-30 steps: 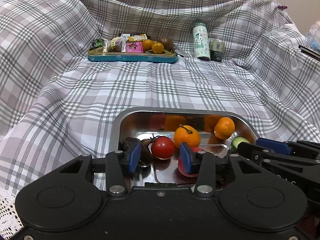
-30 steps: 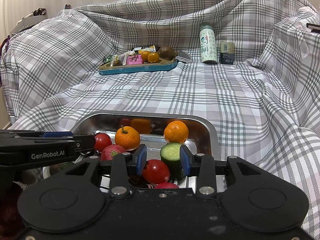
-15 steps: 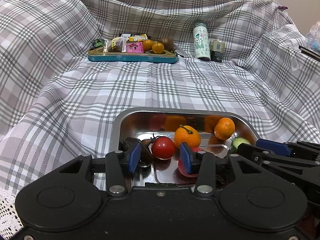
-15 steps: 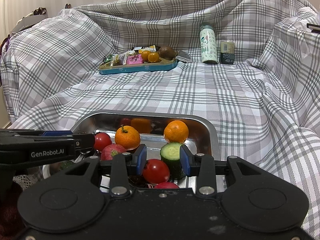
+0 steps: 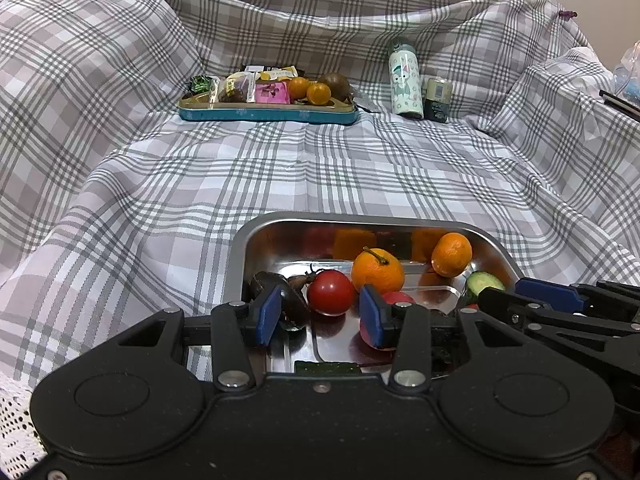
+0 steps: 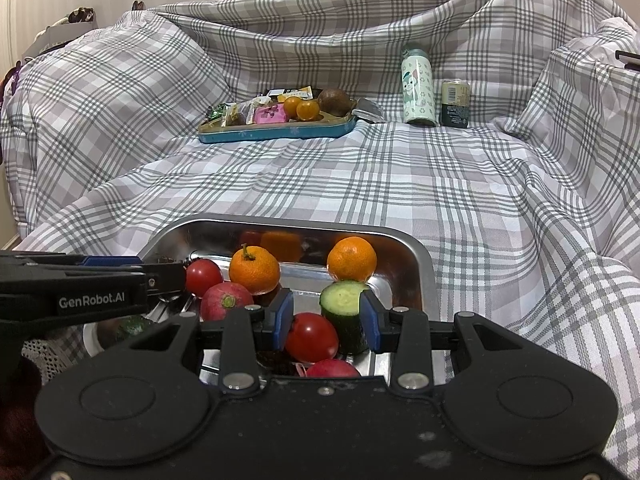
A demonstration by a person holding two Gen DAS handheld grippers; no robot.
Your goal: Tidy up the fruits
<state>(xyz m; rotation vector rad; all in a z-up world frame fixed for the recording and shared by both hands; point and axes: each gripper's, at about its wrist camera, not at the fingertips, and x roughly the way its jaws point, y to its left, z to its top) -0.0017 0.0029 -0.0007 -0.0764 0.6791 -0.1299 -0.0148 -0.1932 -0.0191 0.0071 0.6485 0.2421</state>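
A steel tray (image 5: 280, 224) lies close in front on the plaid cloth. It holds two mandarins (image 5: 378, 274) (image 5: 451, 254), a red tomato (image 5: 331, 292), a dark fruit (image 5: 280, 300) and a cucumber piece (image 5: 484, 282). My left gripper (image 5: 320, 316) hangs open over the tray's left part, with the tomato just beyond its pads. My right gripper (image 6: 327, 320) stands open over the tray's (image 6: 208, 220) right part. A second tomato (image 6: 312, 338) and the upright cucumber piece (image 6: 344, 316) show between its pads, which grip neither. A red radish (image 6: 226, 302) lies beside the left fingers (image 6: 160, 272).
At the back a teal tray (image 5: 268, 112) holds snack packets, small oranges and a brown fruit. A pale green bottle (image 5: 406, 78) and a small can (image 5: 438, 100) stand to its right. Plaid cloth rises in folds on both sides and behind.
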